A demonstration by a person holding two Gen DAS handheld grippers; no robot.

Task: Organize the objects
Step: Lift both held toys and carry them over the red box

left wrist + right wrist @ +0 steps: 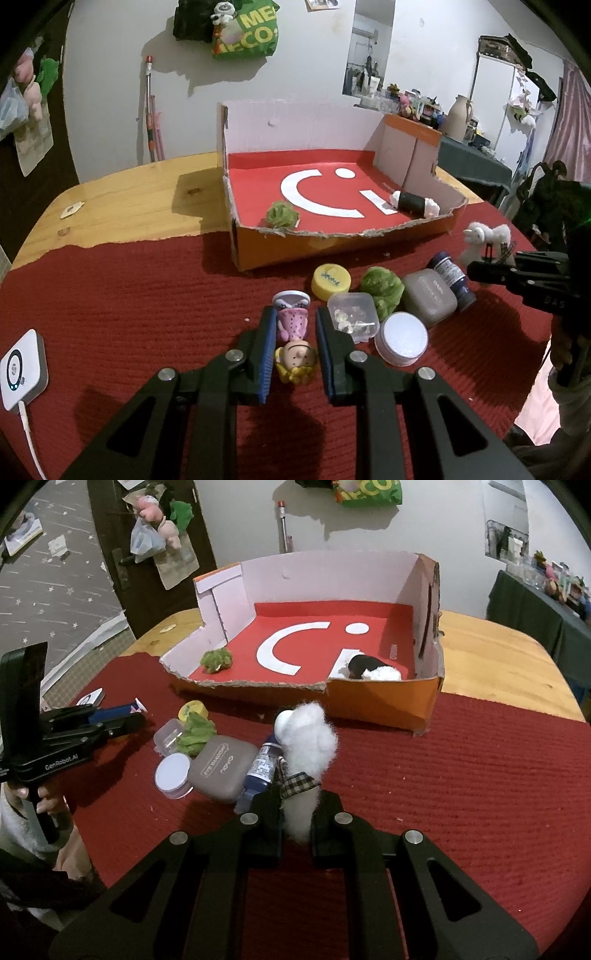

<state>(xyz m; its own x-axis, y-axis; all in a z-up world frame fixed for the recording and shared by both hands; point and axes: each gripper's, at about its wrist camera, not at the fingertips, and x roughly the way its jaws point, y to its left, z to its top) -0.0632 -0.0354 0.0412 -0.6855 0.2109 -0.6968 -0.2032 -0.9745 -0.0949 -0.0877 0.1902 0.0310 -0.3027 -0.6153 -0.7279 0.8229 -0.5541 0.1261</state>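
My left gripper [295,314] is shut on a small doll [293,325] with a pink dress and yellow hair, lying on the red cloth. My right gripper [299,799] is shut on a white fluffy toy animal [308,742] with a checked bow and holds it upright above the cloth. Each gripper also shows in the other view: the right gripper [480,269] with the toy animal [487,234], and the left gripper [135,716]. Behind stands an orange cardboard box [332,243] [384,701] with a red floor. In it lie a green pom-pom [282,214] and a black-and-white roll [413,201].
Between the grippers sit a yellow cap [330,282], a green fluffy ball [382,288], a grey case [430,297], a blue bottle [452,277], a clear little box [352,315] and a white round tin [402,338]. A white device [22,369] with a cable lies far left.
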